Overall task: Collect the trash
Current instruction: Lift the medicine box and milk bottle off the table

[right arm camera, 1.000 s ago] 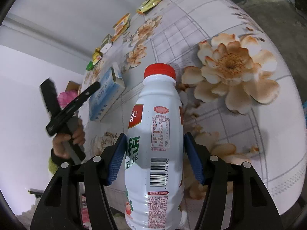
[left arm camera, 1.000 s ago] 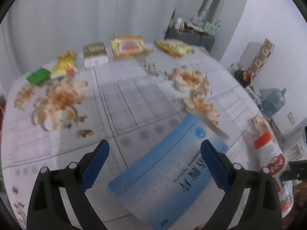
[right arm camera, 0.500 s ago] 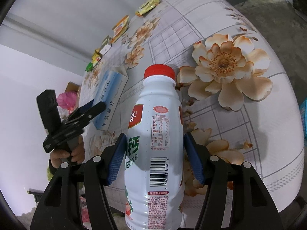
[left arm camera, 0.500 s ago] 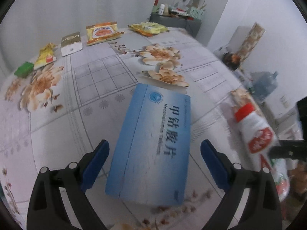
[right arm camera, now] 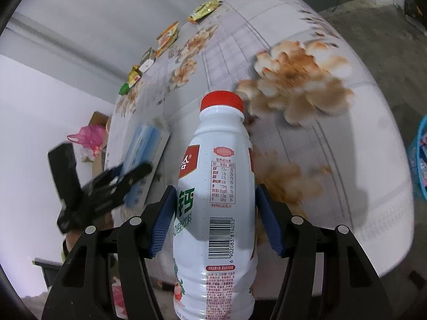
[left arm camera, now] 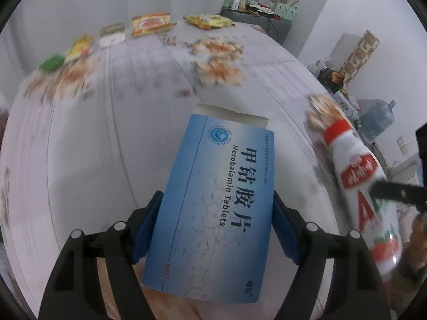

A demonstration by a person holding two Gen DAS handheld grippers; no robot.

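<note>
My left gripper (left arm camera: 217, 224) is shut on a blue Mecobalamin tablet box (left arm camera: 216, 200) and holds it above the floral tablecloth (left arm camera: 106, 146). My right gripper (right arm camera: 214, 216) is shut on a white drink bottle (right arm camera: 216, 202) with a red cap. The bottle also shows at the right of the left wrist view (left arm camera: 363, 186). The box and the left gripper show at the left of the right wrist view (right arm camera: 141, 160).
Several snack wrappers and small boxes lie along the table's far edge: an orange packet (left arm camera: 150, 22), a yellow packet (left arm camera: 208, 21), a white box (left arm camera: 112, 36) and a green item (left arm camera: 52, 62). A blue basket (right arm camera: 419, 160) stands off the table's right edge.
My left gripper has closed on the blue box, which was lying between its open fingers, and lifted it. My right gripper keeps holding the bottle and has shifted a little.
</note>
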